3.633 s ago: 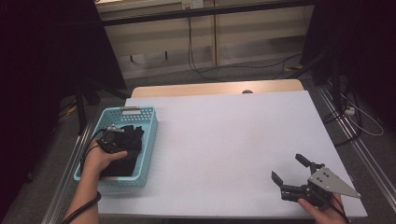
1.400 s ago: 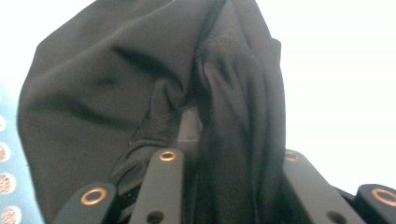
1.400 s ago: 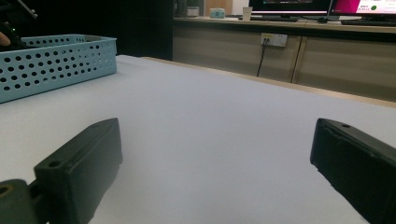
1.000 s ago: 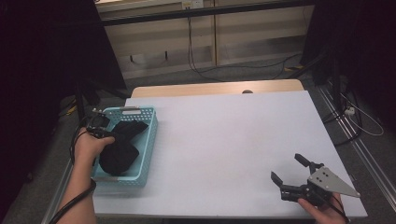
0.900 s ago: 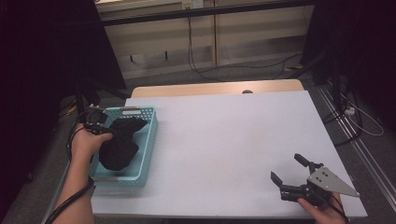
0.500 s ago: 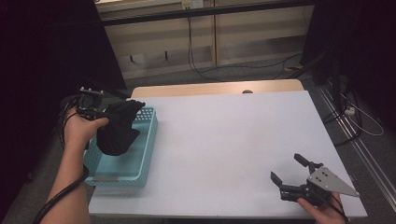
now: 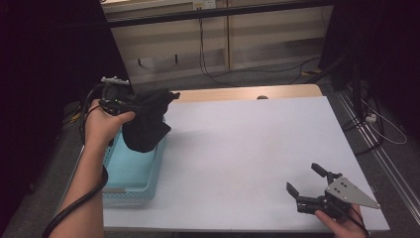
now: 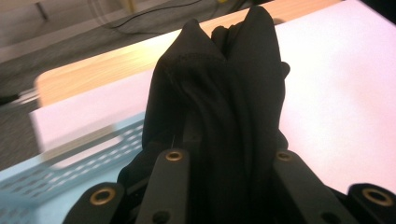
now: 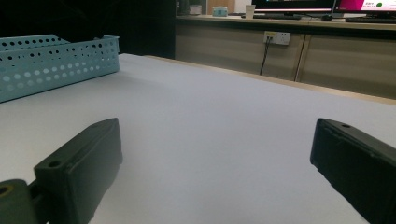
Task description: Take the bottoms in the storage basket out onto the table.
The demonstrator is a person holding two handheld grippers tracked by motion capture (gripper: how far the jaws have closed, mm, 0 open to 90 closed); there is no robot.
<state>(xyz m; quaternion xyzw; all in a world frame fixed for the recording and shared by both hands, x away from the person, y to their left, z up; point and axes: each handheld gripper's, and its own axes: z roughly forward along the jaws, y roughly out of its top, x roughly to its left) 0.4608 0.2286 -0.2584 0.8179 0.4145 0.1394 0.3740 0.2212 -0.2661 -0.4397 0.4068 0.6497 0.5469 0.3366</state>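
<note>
A black cloth garment (image 7: pixel 146 121) hangs bunched in the air above the light-blue perforated basket (image 7: pixel 130 171) at the table's left side. My left gripper (image 7: pixel 130 105) is shut on the black cloth, and in the left gripper view the cloth (image 8: pixel 224 107) rises between both jaws, covering them. Near the table's front right corner my right gripper (image 7: pixel 308 184) rests low over the white tabletop (image 7: pixel 247 144), open, with nothing between its jaws. In the right gripper view its jaws stand wide apart over the bare white surface, around the point midway (image 9: pixel 215 163).
The basket (image 9: pixel 51 63) stands far off to the left in the right gripper view. A wooden strip (image 7: pixel 247 92) runs along the table's far edge. Beyond it are cabinets and trailing cables (image 7: pixel 208 59) on the floor. A cable hangs from my left hand.
My left gripper has lifted the black cloth up out of the basket and carried it toward the far end. The right gripper has stayed where it was.
</note>
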